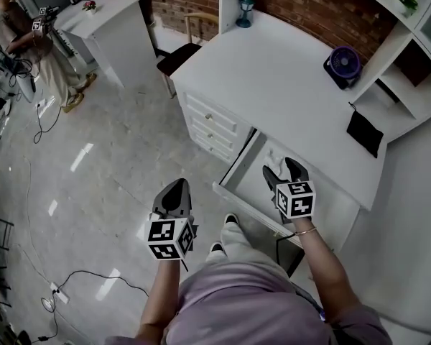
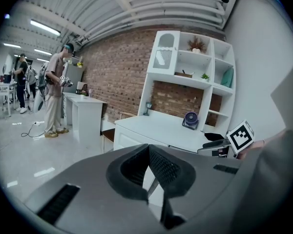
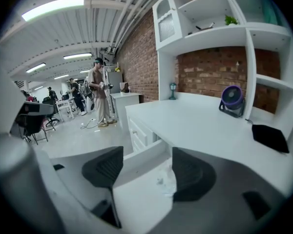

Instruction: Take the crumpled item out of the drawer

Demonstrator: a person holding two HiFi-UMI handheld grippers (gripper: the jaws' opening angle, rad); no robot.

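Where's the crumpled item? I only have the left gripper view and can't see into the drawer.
Observer: The right gripper view shows it. A pale crumpled item lies on the bottom of the open drawer.
Operator: Is the right gripper on it?
Observer: No. The right gripper has its fingers apart, and the item lies ahead between them, not gripped.
Operator: Is the left gripper in the way?
Observer: No. The head view shows the left gripper over the floor, off to the left of the drawer.
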